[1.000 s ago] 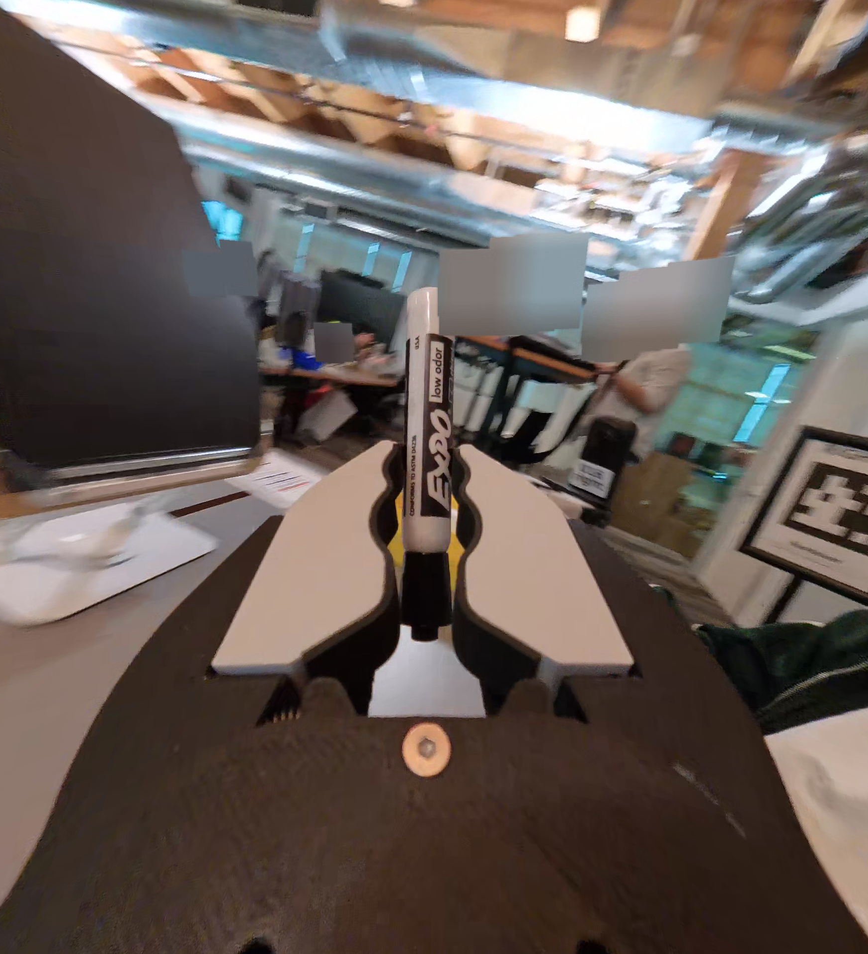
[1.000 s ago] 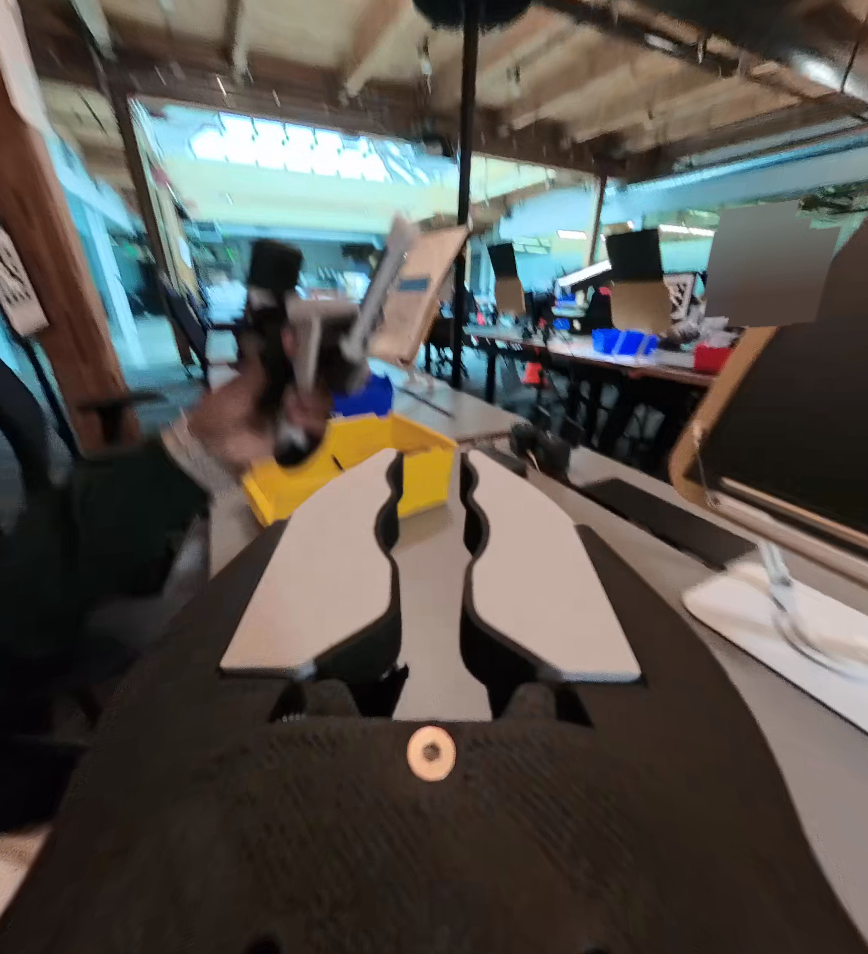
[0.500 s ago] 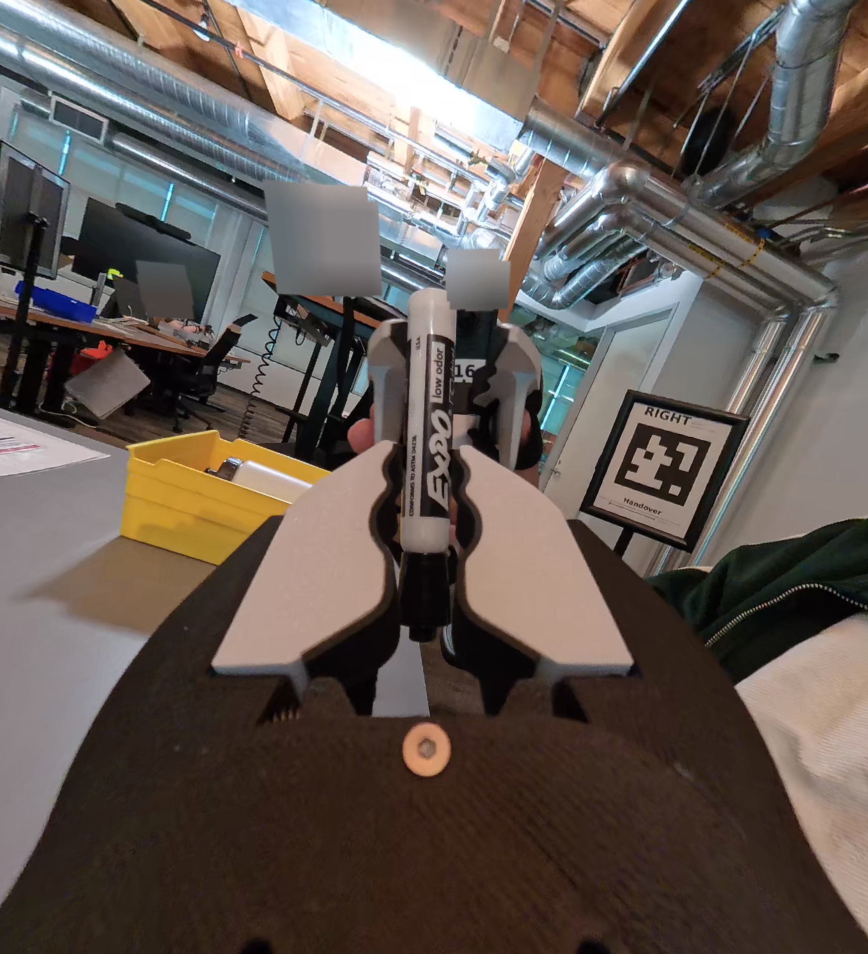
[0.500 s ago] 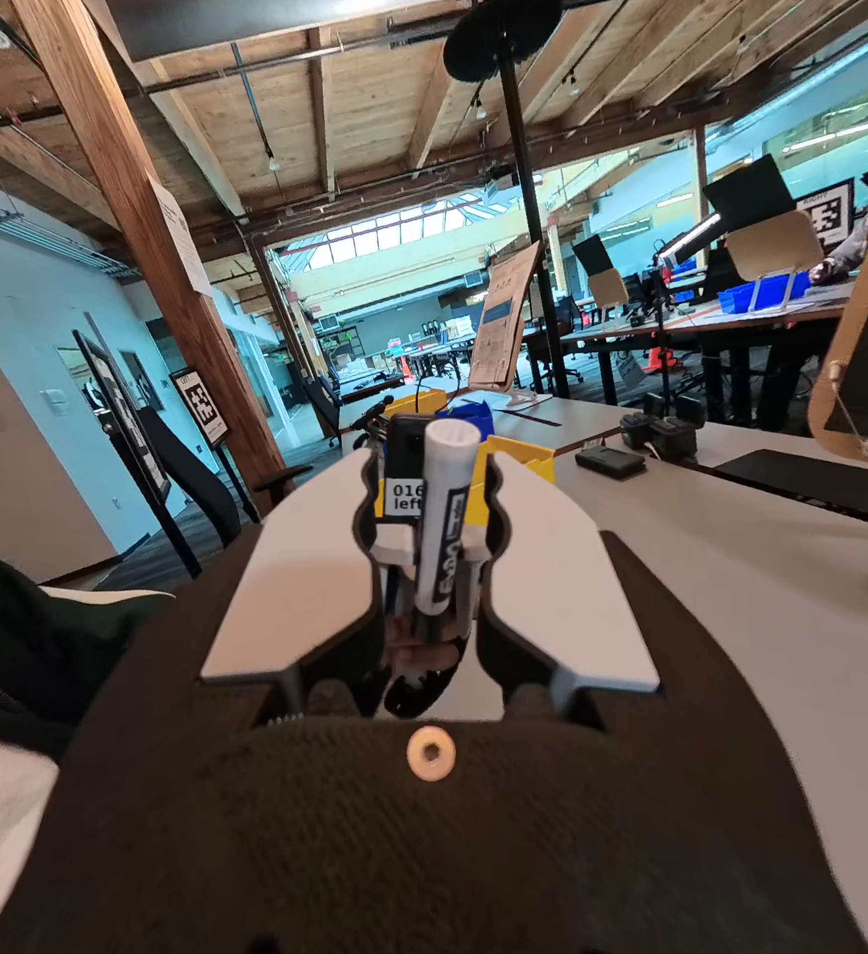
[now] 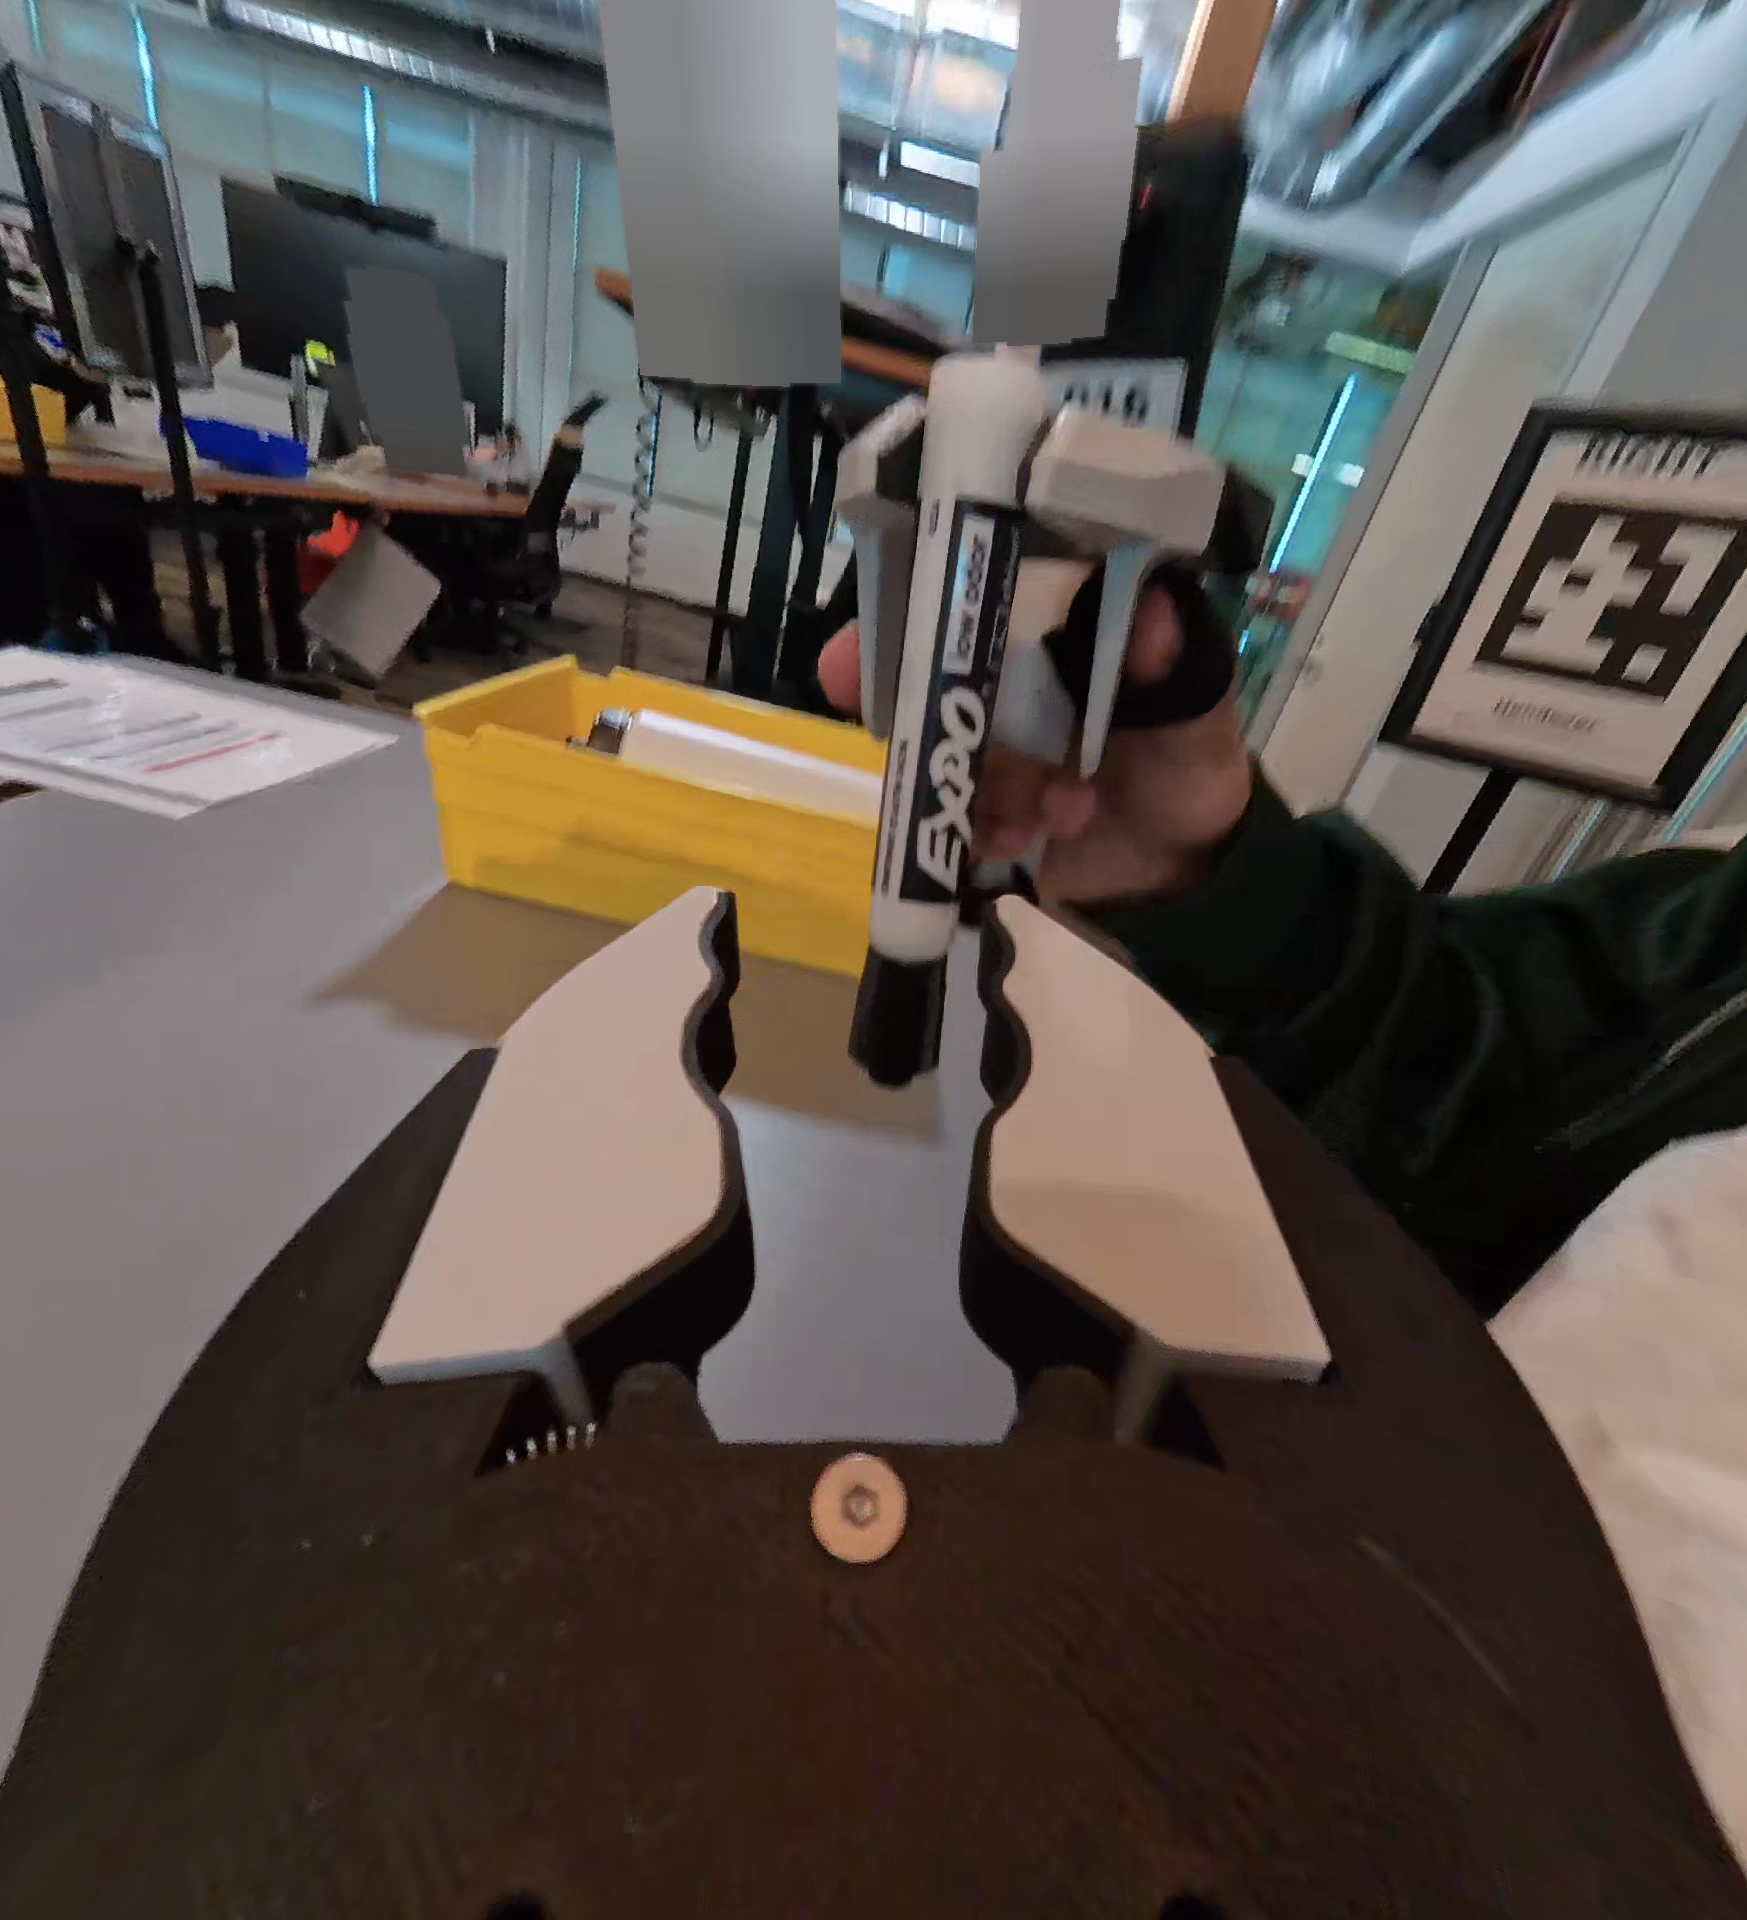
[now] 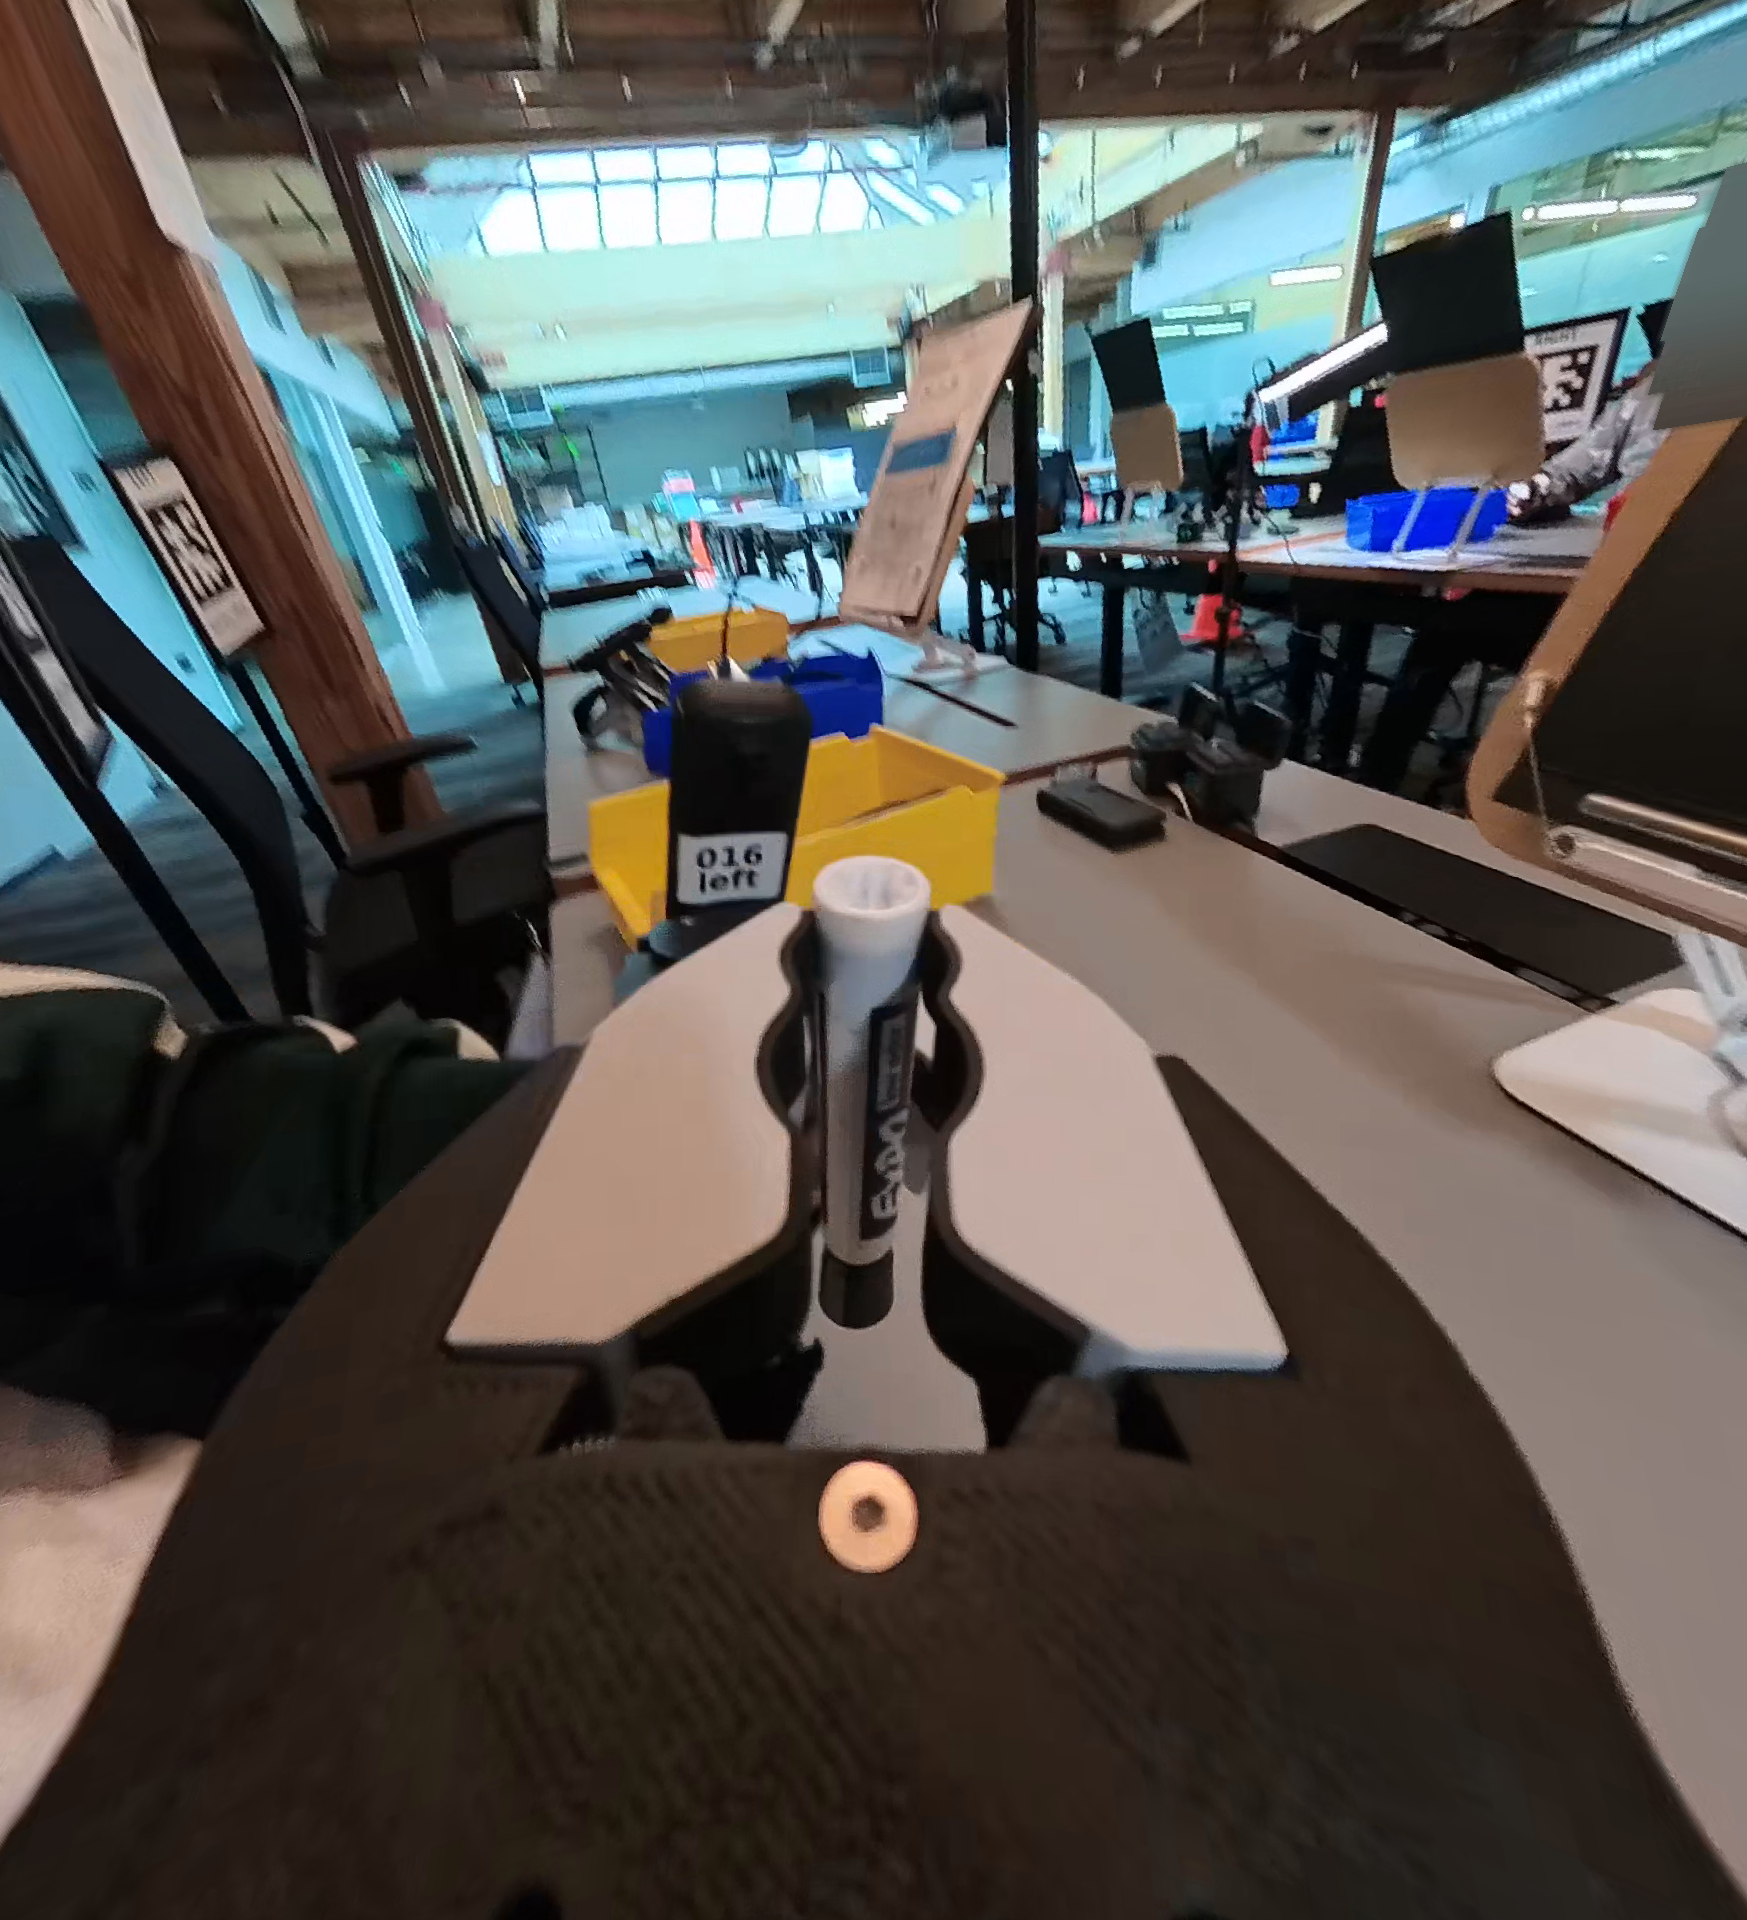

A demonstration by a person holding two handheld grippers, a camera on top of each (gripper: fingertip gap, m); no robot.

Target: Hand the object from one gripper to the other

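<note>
A white marker with a black cap (image 5: pixel 936 727) stands upright, cap end down. My right gripper (image 6: pixel 867 961) is shut on the marker (image 6: pixel 864 1101) around its upper barrel. In the left wrist view the right gripper (image 5: pixel 988 478) shows ahead, clamped on the marker's top, held by a hand in a dark green sleeve. My left gripper (image 5: pixel 858 914) is open and empty; the marker's cap hangs just in front of its right finger, free of both. In the right wrist view the left gripper's black body (image 6: pixel 734 800) stands just beyond my fingertips.
A yellow bin (image 5: pixel 640 821) holding a white cylinder sits on the grey table (image 5: pixel 121 1039), behind the left gripper; it also shows in the right wrist view (image 6: pixel 879 821). A monitor on a white stand (image 6: pixel 1679 1039) is at the right. A framed marker sign (image 5: pixel 1627 603) stands to the right. My right fingertips sit around 7 centimetres from my left ones.
My right gripper closed on the marker's upper barrel. My left gripper opened and let go, and has drawn back and lower, so the marker now hangs from the right gripper alone.
</note>
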